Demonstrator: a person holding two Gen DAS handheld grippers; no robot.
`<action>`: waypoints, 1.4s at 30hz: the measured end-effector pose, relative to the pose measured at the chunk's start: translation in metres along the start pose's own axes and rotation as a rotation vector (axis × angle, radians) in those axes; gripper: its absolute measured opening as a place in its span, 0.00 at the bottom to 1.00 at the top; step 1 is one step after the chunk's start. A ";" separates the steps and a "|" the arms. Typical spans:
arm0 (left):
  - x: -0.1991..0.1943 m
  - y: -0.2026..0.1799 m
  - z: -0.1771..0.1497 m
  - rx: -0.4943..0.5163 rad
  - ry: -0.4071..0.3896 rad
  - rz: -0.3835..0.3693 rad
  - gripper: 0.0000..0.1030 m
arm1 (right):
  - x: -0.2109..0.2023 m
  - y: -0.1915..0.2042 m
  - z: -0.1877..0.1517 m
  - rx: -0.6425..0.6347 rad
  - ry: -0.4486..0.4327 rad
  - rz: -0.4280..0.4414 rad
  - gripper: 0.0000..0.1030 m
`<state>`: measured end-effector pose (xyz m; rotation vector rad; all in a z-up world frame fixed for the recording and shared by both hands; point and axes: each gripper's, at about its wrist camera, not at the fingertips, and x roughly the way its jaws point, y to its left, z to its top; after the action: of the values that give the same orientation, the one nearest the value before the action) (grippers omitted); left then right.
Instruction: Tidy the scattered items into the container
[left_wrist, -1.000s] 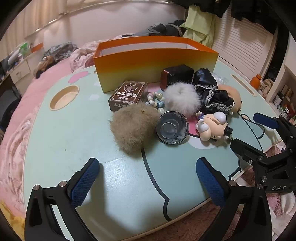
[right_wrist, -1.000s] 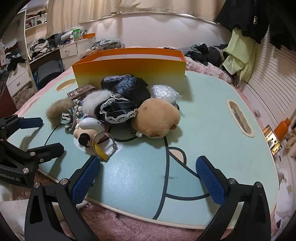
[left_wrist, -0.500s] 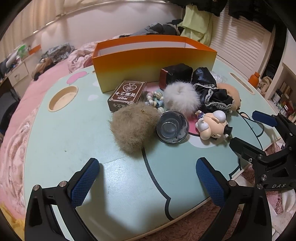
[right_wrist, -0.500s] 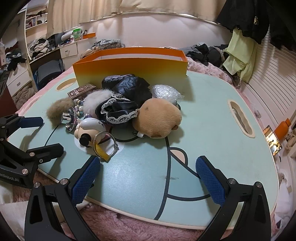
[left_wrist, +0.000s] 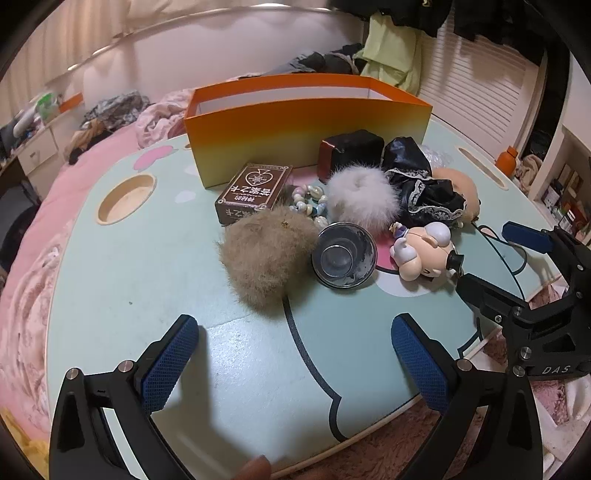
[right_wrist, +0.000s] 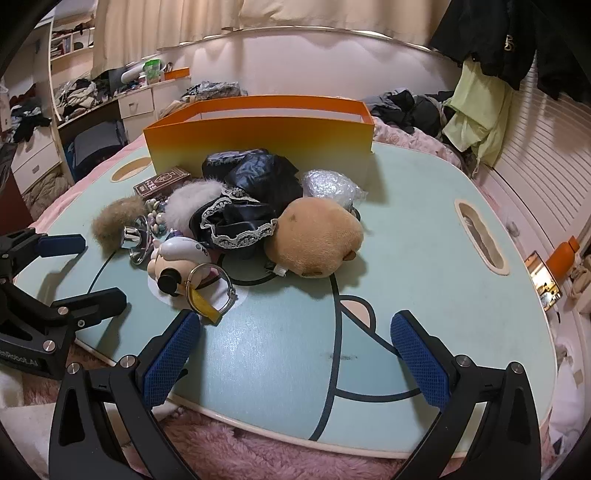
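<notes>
Moved: both tongs have crept a little closer to the pile since a second ago; the things on the surface lie where they lay.
Left tongs (left_wrist: 293, 338): wide apart, holding nothing, hanging over bare surface just in front of the brown fluffy ball (left_wrist: 267, 253).
Right tongs (right_wrist: 295, 345): wide apart too, holding nothing, low over the near edge, close to the metal ring (right_wrist: 210, 286) with its yellow strap.
Box (left_wrist: 306, 122): orange card, tall smooth walls, white inside, standing at the back of the pile — nothing to be seen in it.
Surface (left_wrist: 147, 266): smooth, pale green, with a dark cartoon line drawn on it.
Soft things: the brown ball and a white fluffy ball (left_wrist: 362, 201), both round and hairy; a tan plush toy (right_wrist: 314, 238) like a fat bun.
Shiny things: a round metal cup (left_wrist: 343, 256) on its side; black glossy cloth (right_wrist: 251, 192) with white lace trim.
Hard things: a brown card box (left_wrist: 253, 194) with a heart on top; a little big-headed doll (left_wrist: 423, 247); a string of beads (left_wrist: 308, 203).
Only the left view: the inside of the cup and a dark shiny cube (left_wrist: 351, 151).
Only the right view: a crinkly clear bag (right_wrist: 330, 186) behind the plush toy — and the ring.
</notes>
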<state>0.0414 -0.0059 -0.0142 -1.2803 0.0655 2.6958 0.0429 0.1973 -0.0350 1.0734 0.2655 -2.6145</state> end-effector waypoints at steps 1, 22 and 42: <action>0.000 0.000 0.000 0.000 0.000 0.000 1.00 | 0.000 0.000 0.000 -0.001 0.000 0.001 1.00; -0.015 0.009 -0.001 0.051 -0.138 -0.071 0.99 | -0.001 -0.001 -0.004 -0.049 -0.074 0.070 1.00; 0.009 0.043 0.019 -0.128 -0.149 -0.185 0.36 | -0.016 -0.030 0.012 0.085 -0.195 0.164 0.73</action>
<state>0.0139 -0.0454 -0.0101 -1.0540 -0.2350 2.6600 0.0358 0.2259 -0.0137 0.8195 0.0213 -2.5772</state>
